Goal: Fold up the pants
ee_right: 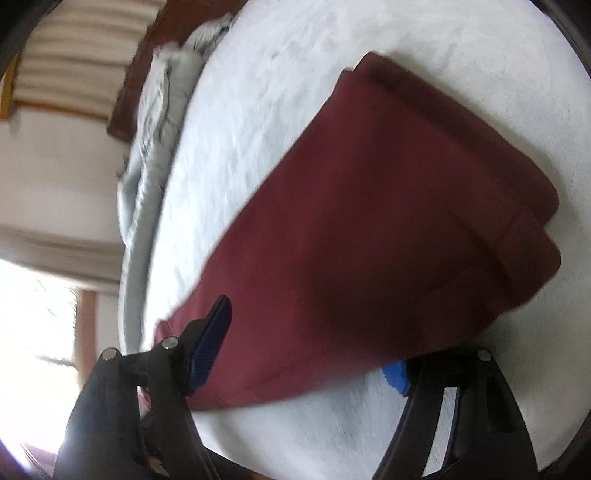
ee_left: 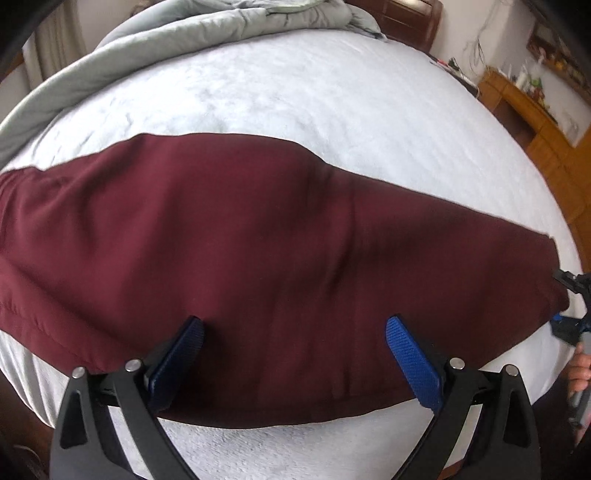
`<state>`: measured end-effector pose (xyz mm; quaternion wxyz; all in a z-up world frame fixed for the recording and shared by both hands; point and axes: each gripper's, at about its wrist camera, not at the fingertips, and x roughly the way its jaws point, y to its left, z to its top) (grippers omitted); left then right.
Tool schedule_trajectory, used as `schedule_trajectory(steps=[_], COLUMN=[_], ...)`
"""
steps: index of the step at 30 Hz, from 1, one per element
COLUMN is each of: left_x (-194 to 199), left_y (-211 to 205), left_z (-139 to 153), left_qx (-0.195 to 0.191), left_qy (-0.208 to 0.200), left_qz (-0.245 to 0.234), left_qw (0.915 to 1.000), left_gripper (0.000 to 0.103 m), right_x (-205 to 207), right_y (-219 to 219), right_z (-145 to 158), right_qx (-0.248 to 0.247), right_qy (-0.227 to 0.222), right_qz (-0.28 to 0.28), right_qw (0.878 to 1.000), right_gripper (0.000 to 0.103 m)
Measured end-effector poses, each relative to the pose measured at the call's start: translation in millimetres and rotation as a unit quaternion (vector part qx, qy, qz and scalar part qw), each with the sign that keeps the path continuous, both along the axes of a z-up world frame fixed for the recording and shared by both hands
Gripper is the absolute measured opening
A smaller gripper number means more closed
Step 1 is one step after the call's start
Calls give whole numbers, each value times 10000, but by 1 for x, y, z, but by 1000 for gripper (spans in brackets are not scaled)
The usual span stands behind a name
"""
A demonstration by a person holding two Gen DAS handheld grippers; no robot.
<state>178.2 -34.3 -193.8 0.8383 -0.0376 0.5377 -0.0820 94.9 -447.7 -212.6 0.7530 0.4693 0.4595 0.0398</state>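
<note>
Item: maroon pants (ee_left: 258, 258), laid flat on the white bed cover (ee_left: 295, 92), already doubled lengthwise, one leg stacked on the other, as judged from the layered edges seen at the far end in the right wrist view. Remaining, by estimate: the crosswise folds, not yet made. Left gripper (ee_left: 295, 354): held low over the near edge of the cloth, fingers spread wide, nothing between them; fabric lies directly ahead of and under the fingertips. Right gripper (ee_right: 306, 354): tilted steeply, fingers likewise parted, nothing pinched; one end of the garment spans the gap between them, one blue pad (ee_right: 397, 378) partly hidden beneath its edge. Grey duvet (ee_left: 221, 22): bunched well beyond the fingers.
</note>
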Motion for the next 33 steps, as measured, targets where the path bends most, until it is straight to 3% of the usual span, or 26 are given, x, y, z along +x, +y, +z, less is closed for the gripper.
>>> schedule_trajectory(steps=[1, 6, 9, 12, 16, 19, 23, 26, 28, 31, 33], left_x=[2, 9, 12, 14, 15, 15, 15, 19, 14, 10, 4], left_y=[1, -3, -8, -7, -8, -20, -28, -31, -37, -46, -46], left_z=[0, -3, -5, -2, 13, 23, 20, -3, -11, -9, -6], left_qx=[-32, 85, 157, 75, -457, -606, -509, -382, -207, 150, 56], left_qy=[12, 60, 69, 92, 42, -142, -182, 99, 6, -102, -82], left_qz=[32, 78, 59, 118, 263, 83, -147, -158, -279, -532, -543], left_qw=[10000, 9999, 9998, 9999, 9986, 9980, 9984, 9991, 9994, 9984, 9985], left_gripper=[99, 99, 99, 99, 99, 99, 99, 99, 99, 99, 99], right_x=[-2, -11, -4, -3, -14, -25, -37, -29, -31, -35, -40], right_y=[-9, -23, -21, -19, -33, -49, -84, -81, -82, -91, -95], right_z=[-2, -3, 10, 43, 89, 99, 70, 29, 18, 20, 24], right_qx=[21, 176, 62, -204, -423, -617, -742, -1223, -1134, -800, -857], right_qy=[-30, -217, -440, -807, -1324, -1345, -778, 96, 211, 171, 172], right_qz=[-37, -264, 6, 275, 259, 55, -423, -89, -79, -211, -194], right_qw=[10000, 9993, 9990, 9962, 9900, 9890, 9933, 9924, 9933, 9964, 9960], right_gripper=[66, 24, 17, 14, 12, 12, 12, 14, 15, 28, 49])
